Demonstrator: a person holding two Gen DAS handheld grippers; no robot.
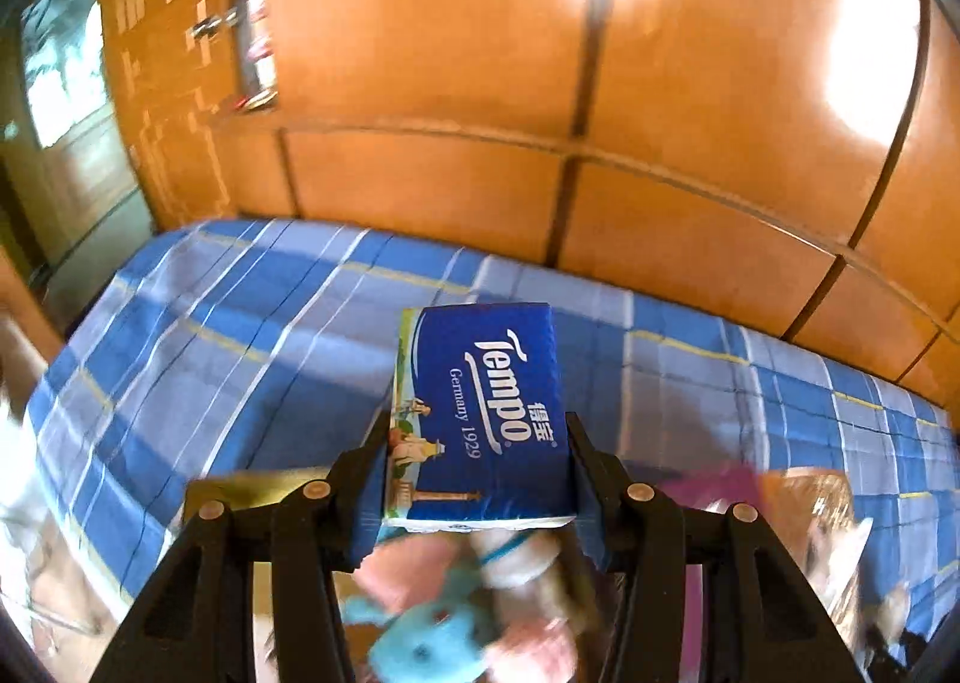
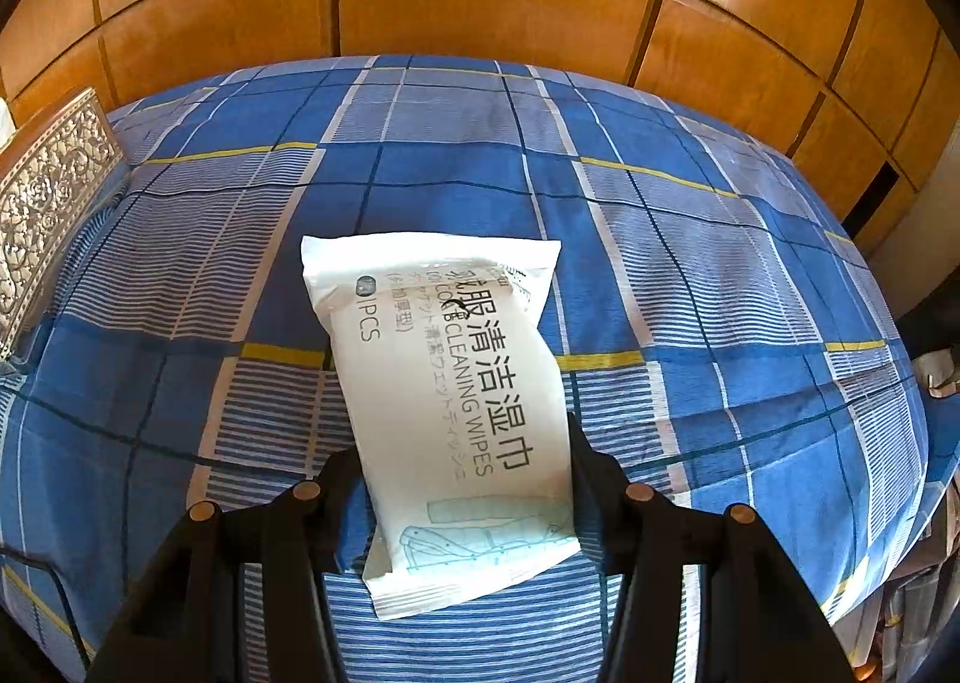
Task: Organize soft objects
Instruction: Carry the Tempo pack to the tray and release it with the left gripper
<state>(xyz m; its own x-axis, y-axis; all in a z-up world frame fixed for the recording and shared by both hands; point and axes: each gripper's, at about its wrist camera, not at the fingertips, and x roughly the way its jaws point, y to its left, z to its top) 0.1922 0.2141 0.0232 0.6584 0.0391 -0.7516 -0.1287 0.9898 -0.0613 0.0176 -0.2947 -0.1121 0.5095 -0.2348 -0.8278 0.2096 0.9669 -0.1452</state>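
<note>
A: With our left gripper [image 1: 477,479] we clamp a blue Tempo tissue pack [image 1: 486,419], a glossy plastic brick with crisp edges, squeezed on both long sides and held up over the bed.

B: Under it we see blurred plush toys [image 1: 474,611], a fuzzy turquoise one among pink and cream ones. Which toy is which we cannot tell.

A: The checked bedsheet [image 1: 240,323] is smooth blue cotton with white stripes and thin yellow lines, and behind it stand glossy orange wooden panels [image 1: 450,53].

B: Our right gripper [image 2: 465,479] pinches a white cleaning wipes pouch [image 2: 444,383], a soft flat packet with a crimped seam, slanting over the sheet. At far left sits a silvery embossed box [image 2: 48,203].
</note>
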